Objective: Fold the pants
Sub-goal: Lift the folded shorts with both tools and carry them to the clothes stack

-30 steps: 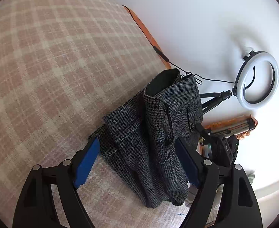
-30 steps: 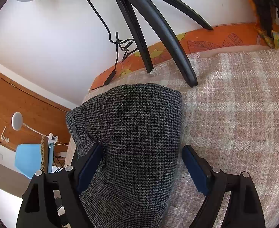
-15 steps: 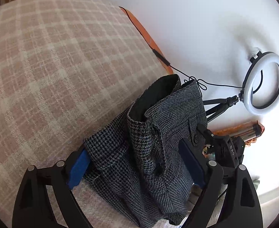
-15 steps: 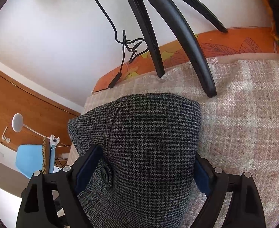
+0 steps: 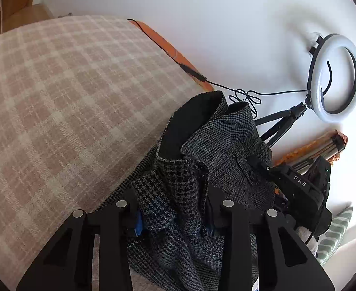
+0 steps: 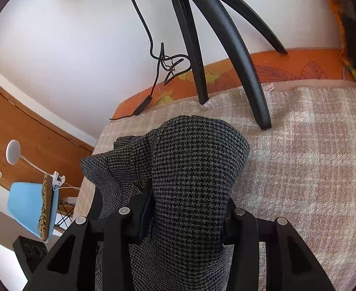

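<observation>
Pants [image 5: 228, 145] bunch between both closed grippers, left gripper [image 5: 175, 214] and right gripper [image 6: 185, 214], hiding their pads.

Black hand-held gripper [image 5: 175, 220], silver screws, blue pads

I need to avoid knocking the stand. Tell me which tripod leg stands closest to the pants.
The middle leg of the three: its foot presses into the checked blanket just beyond the pants. The left leg lands further back by the orange edge; the right one splays off toward the wall.

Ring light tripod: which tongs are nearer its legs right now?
Right. The right tongs, shut on the pants, sit just short of the tripod feet; the left tongs grip fabric farther away.
</observation>
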